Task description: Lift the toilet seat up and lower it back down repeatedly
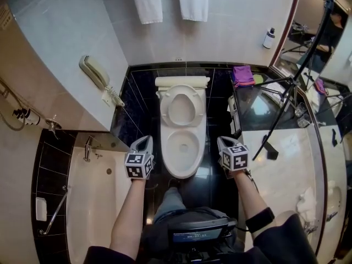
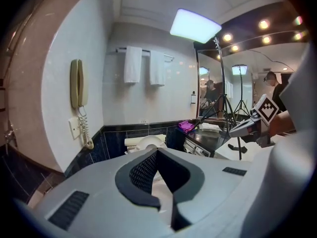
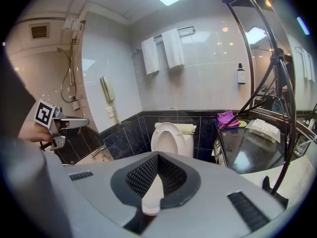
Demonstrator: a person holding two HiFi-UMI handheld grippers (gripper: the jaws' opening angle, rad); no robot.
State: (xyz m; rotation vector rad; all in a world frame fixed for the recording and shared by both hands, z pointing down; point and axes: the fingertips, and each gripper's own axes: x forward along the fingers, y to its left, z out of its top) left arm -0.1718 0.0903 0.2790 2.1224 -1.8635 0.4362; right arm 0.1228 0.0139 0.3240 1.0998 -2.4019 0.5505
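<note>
**White seat up, both tongs clear of it**

White plastic, the toilet seat [image 1: 182, 108] stands raised at the far end of the bowl [image 1: 183, 147]. It leans back toward the tank [image 1: 182, 82], so it likely rests there by its own weight and needs no hold. That fits where the hands are: neither one touches it.

The left tongs [image 1: 145, 141] hang just left of the bowl's near end, on the bathtub [image 1: 93, 202] side. The right tongs [image 1: 223, 140] mirror them on the right, near the marble surface [image 1: 286, 153]. Each pair is pressed together with nothing between the tips; each gripper view looks past its closed point at the seat, well apart from it.

With the seat up, the lift looks done and lowering seems next. A closed tip could nudge the ring's top edge forward. Flanking the bowl keeps the seat's falling path free.
</note>
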